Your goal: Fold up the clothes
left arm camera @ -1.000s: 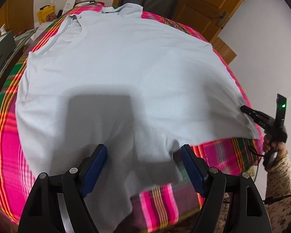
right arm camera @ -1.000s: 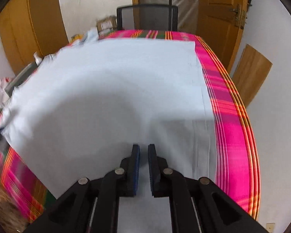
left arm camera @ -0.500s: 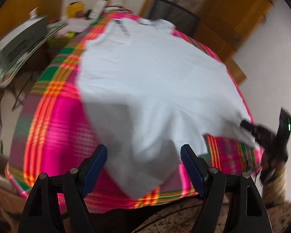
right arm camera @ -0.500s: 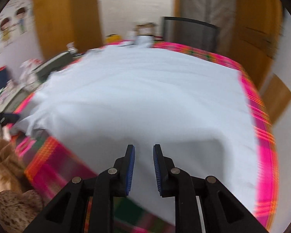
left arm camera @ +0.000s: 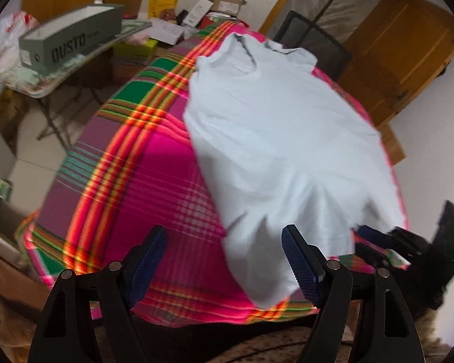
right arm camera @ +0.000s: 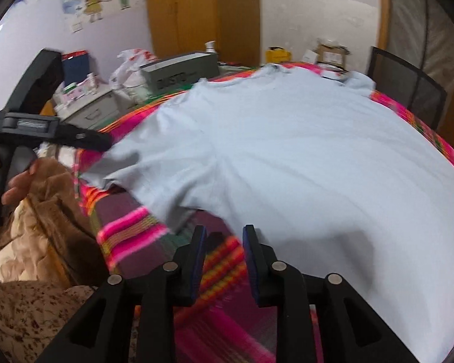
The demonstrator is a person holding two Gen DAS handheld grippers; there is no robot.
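A light blue T-shirt lies spread flat on the table's pink plaid cloth, collar at the far end. My left gripper hovers open over the near left edge, the shirt's near corner beneath its right finger, no pad pressing. In the right wrist view the T-shirt fills the table. My right gripper hangs at the near edge, jaws opening, with only plaid cloth showing between them. The left gripper points at the shirt's near left corner.
A side table at the left holds a grey box and clutter. A black mesh chair stands at the table's far end, before wooden doors. A hand grips the left tool; patterned clothing fills the bottom edge.
The right gripper's jaws have widened and it has swung from over the shirt to the near table edge. The left gripper has slid left, so bare plaid cloth now lies under it.
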